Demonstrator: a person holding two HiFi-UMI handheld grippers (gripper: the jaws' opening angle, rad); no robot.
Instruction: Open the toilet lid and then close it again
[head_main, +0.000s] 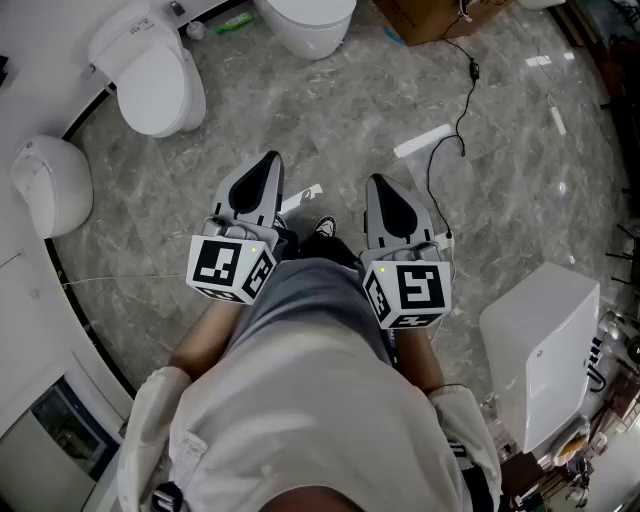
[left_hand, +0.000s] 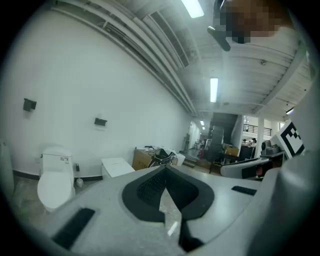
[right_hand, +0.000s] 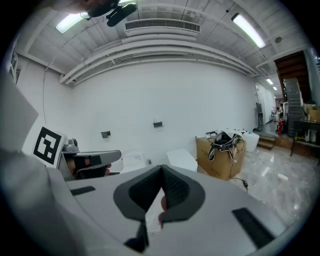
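Observation:
A white toilet (head_main: 152, 75) stands by the wall at the upper left, its lid down; it also shows low at the left in the left gripper view (left_hand: 52, 184). Both grippers are held side by side in front of the person's body, well short of the toilet and touching nothing. My left gripper (head_main: 268, 160) points forward with its jaws together and nothing between them (left_hand: 164, 167). My right gripper (head_main: 377, 182) sits beside it, tips meeting (right_hand: 161, 168), with nothing held. In the right gripper view the toilet (right_hand: 133, 160) shows small by the far wall.
A second toilet (head_main: 308, 22) and a cardboard box (head_main: 435, 15) stand at the top. A black cable (head_main: 460, 110) and a white strip (head_main: 422, 142) lie on the marble floor. A white cabinet (head_main: 545, 340) is at the right, a rounded white fixture (head_main: 52, 185) at the left.

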